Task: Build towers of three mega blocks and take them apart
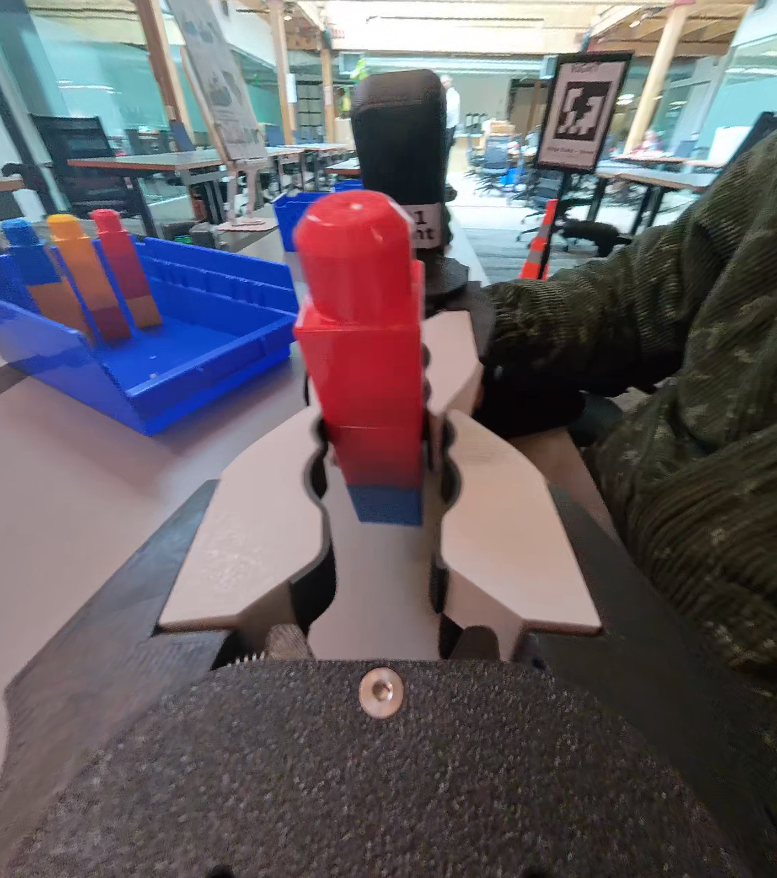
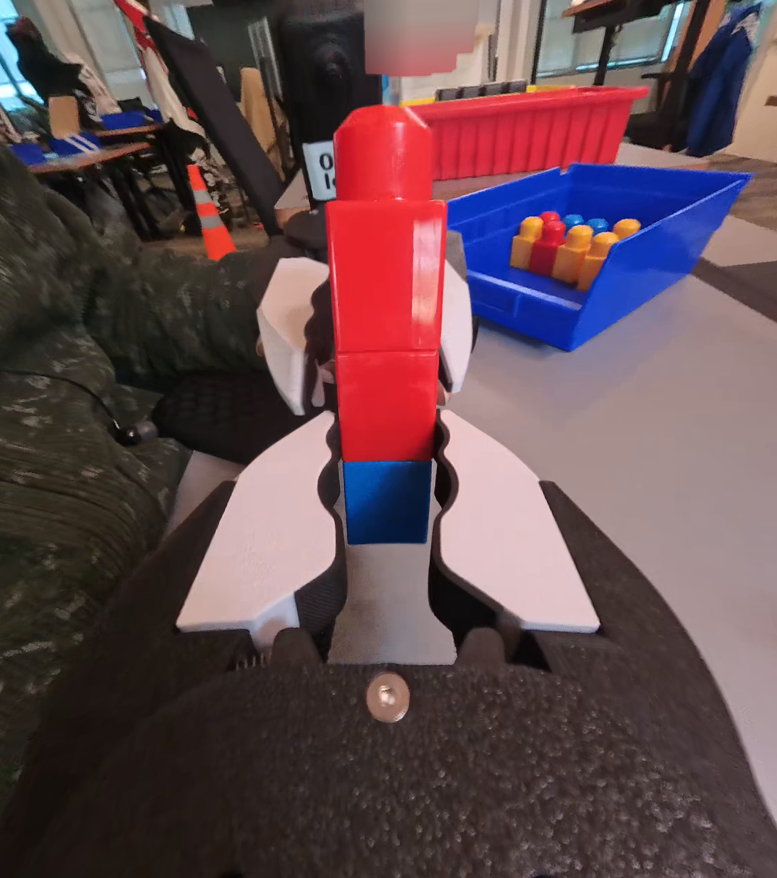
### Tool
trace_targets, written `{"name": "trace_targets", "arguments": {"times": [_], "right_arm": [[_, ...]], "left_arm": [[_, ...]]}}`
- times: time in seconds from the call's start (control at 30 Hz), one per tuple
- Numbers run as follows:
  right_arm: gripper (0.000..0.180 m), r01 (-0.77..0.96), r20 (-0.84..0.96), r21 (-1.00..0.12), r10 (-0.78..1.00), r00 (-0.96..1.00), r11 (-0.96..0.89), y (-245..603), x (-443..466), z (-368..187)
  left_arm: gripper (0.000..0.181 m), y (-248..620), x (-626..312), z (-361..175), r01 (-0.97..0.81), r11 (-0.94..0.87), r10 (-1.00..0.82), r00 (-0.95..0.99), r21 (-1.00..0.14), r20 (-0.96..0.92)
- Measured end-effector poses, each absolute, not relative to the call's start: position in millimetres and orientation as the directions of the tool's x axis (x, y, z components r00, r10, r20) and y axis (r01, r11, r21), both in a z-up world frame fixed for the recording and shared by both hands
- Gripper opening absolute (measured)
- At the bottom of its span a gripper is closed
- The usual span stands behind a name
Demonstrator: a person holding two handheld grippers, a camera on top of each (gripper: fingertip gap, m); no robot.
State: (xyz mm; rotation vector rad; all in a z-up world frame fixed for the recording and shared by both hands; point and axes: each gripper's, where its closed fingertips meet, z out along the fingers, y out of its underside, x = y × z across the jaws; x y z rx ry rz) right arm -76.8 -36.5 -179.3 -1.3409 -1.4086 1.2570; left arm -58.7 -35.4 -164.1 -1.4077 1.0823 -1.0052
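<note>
one blue bin (image 1: 215,380) holds towers (image 1: 111,275), another bin (image 2: 614,304) loose blocks (image 2: 571,247).

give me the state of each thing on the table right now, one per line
tower: upright, two red blocks on a blue one, gripped from both sides
left gripper: shut on the lower red block
right gripper: shut near the red-blue joint
left blue bin: holds four finished towers, standing
right blue bin: holds loose yellow, red and blue blocks, upright

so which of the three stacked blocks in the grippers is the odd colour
The blue plastic block at the bottom of the tower; the two blocks above, the middle red block and top red block, match each other.
</note>
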Motion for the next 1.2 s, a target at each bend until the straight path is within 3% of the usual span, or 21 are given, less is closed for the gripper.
{"name": "trace_targets", "arguments": {"times": [0.03, 0.23, 0.43, 0.57, 0.63, 0.73, 0.87, 0.93, 1.0, 1.1, 1.2], "right_arm": [[0.037, 0.204, -0.066, -0.978, 0.990, -0.125, -0.040, -38.9, -78.5, -183.3], [0.049, 0.283, -0.065, -0.958, 0.994, -0.089, -0.037, -29.1, -74.1, -191.3], [0.049, 0.142, 0.033, -0.989, 0.998, -0.055, 0.041, -22.1, -59.4, -152.4], [0.048, 0.214, 0.091, -0.971, 0.993, -0.077, 0.105, -29.9, -66.1, -167.1], [0.029, 0.229, 0.100, -0.966, 0.990, -0.097, 0.120, -34.6, -68.4, -171.8], [0.028, 0.239, 0.128, -0.960, 0.987, -0.094, 0.147, -36.6, -66.4, -166.8], [0.028, 0.158, 0.157, -0.975, 0.987, -0.016, 0.158, -15.2, -45.2, -119.2], [0.028, 0.149, 0.173, -0.976, 0.980, 0.101, 0.157, 20.0, -20.0, -86.5], [0.028, 0.191, 0.182, -0.971, 0.958, 0.221, 0.141, 62.3, 7.9, -58.8], [0.028, 0.314, 0.218, -0.946, 0.885, 0.411, 0.087, 142.6, 48.0, -36.9], [0.028, 0.419, 0.184, -0.907, 0.841, 0.509, -0.055, 222.1, 74.1, -52.3]], "left_arm": [[0.036, -34.3, -58.9, -165.0, -0.104, -0.037, -0.969, 0.246, -0.994, 0.011], [0.036, -21.6, -76.5, -177.4, -0.229, -0.091, -0.943, 0.333, -0.969, 0.010], [0.036, -12.1, -87.9, -219.0, -0.546, -0.041, -0.902, 0.380, -0.837, -0.204], [0.036, -18.2, -81.3, -230.5, -0.633, 0.012, -0.902, 0.327, -0.774, -0.282], [0.036, -22.6, -79.5, -230.6, -0.643, 0.026, -0.907, 0.306, -0.765, -0.288], [0.036, -25.3, -75.8, -222.6, -0.594, 0.056, -0.910, 0.300, -0.803, -0.285], [0.039, -5.8, -88.0, -190.0, -0.429, 0.029, -0.862, 0.446, -0.903, -0.240], [0.024, 5.1, -99.8, -173.2, -0.301, -0.004, -0.835, 0.526, -0.954, -0.162], [0.000, 15.3, -114.1, -159.1, -0.191, -0.020, -0.794, 0.600, -0.981, -0.101], [0.000, 23.7, -129.3, -148.1, -0.106, -0.021, -0.751, 0.658, -0.994, -0.054], [0.000, 26.6, -134.1, -145.9, -0.093, -0.007, -0.732, 0.679, -0.996, -0.058]]}}
